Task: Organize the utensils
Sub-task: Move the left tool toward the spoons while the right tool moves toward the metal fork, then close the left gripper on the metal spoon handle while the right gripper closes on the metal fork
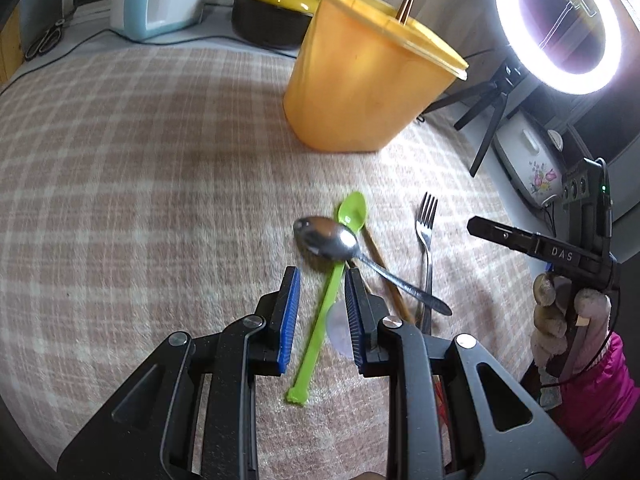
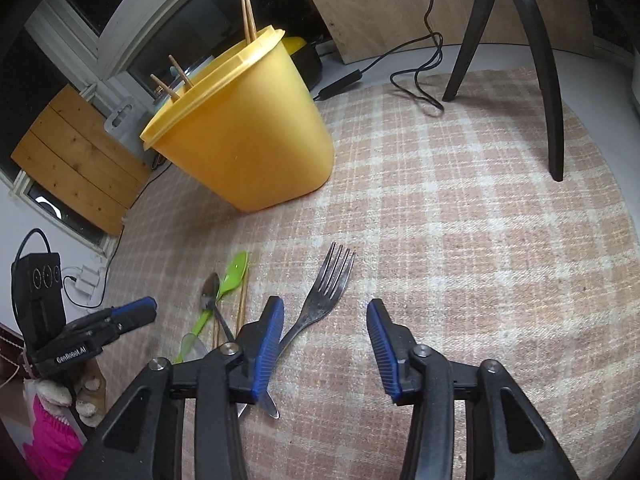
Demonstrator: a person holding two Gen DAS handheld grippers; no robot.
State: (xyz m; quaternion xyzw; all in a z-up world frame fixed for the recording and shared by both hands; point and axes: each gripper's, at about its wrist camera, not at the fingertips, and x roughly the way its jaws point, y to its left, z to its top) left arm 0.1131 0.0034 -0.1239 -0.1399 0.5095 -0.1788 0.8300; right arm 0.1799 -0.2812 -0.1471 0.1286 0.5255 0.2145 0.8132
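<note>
a: starting at your left, what is your left gripper (image 1: 318, 280) doing?

b: you're holding it tilted down over the checked cloth (image 1: 140, 160), and its blue pads (image 1: 289, 312) are standing a narrow way apart. the green plastic spoon (image 1: 332, 280) is lying between them, handle toward you, bowl pointing at the tub. the pads are not pressing on it; there is cloth showing on either side of the handle, so you're gripping nothing there.

a: and what is lying just past that spoon?

b: a metal spoon (image 1: 332, 240) is resting across the green one, its bowl to the left and its handle running off to the right. a wooden chopstick (image 1: 384, 268) is lying under that handle, beside the green spoon. something clear and rounded is showing under your right pad, but i cannot tell what it is.

a: moving further right?

b: the fork (image 2: 324, 296) is lying on the cloth, tines pointing away toward the yellow tub (image 2: 248, 136). your right gripper (image 2: 326, 318) is hanging over it with its jaws standing well apart, holding nothing. the fork's neck is passing just beside the left pad, and its handle is running under that finger toward you.

a: and the tub itself?

b: it's standing upright on the cloth beyond all the loose utensils, well apart from them, with several chopsticks (image 2: 250, 20) sticking up through its slotted lid. a black tripod leg (image 2: 554, 92) is standing at the far right.
</note>
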